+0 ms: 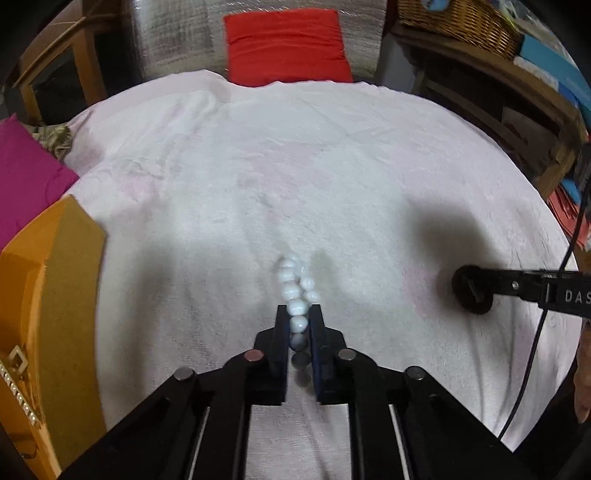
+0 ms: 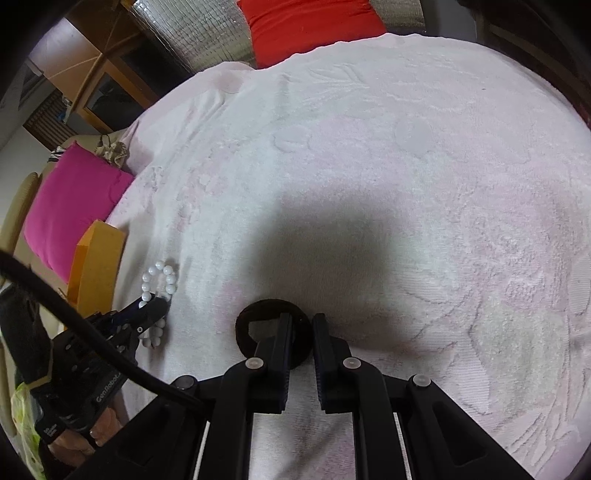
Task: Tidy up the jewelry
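Ahead of you a pale pink towel (image 1: 295, 166) covers the tabletop, with a red cushion (image 1: 286, 46) beyond it and a magenta cushion (image 2: 72, 206) at your left. A wicker basket (image 1: 461, 22) sits on wooden shelving (image 1: 517, 110) to your right, and a shiny quilted sheet (image 2: 199, 33) hangs behind.

Both views are lit brightly from overhead, and the pale cloth (image 1: 258, 166) is washed out almost to white. A broad soft shadow is cast at the centre of the right wrist view; smaller ones lie at 3 and 9 o'clock in the left. Edges are bent and vignetted black by the fisheye. Slight blur is seen throughout.
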`<state>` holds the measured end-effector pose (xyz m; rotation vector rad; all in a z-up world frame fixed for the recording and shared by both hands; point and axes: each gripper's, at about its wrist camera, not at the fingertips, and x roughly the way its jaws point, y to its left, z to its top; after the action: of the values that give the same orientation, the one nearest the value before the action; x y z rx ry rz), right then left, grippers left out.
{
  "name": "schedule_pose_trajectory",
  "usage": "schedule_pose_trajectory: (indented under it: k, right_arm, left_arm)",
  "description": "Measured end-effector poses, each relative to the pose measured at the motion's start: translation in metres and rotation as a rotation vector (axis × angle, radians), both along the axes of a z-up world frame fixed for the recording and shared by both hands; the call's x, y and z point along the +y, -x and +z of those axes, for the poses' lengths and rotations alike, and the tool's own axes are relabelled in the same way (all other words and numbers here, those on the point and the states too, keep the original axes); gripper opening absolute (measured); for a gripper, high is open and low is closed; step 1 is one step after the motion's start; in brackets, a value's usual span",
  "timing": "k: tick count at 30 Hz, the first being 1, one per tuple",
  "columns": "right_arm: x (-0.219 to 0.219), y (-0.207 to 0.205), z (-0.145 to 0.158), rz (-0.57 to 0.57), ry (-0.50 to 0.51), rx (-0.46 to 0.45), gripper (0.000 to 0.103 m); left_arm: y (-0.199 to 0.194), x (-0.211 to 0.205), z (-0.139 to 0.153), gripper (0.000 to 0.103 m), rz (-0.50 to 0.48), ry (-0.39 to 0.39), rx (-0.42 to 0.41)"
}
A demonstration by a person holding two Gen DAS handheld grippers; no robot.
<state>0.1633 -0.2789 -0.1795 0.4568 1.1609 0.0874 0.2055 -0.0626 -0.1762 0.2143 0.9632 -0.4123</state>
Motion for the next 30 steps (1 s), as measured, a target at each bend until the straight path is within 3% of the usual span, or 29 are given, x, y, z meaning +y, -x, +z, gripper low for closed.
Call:
schedule_pose_trajectory:
  k: [3,17,30]
  right_arm:
    - [0.004,-0.001,0.002,0.005,-0.017,-0.007,0.012]
    - [0.020,-0.004,0.003,0.030,-0.021,-0.013,0.012]
    - [0.058,-0.006,0.022,0.110,-0.071,-0.137,0.012]
  left_arm:
    - [-0.002,0.012,0.006,0.010,0.022,0.035,-0.007]
    - [-0.003,0.041,0.017,0.010,0.067,0.048,-0.040]
    - [0.014,0.069,0.051,0.009,0.116,0.085,-0.154]
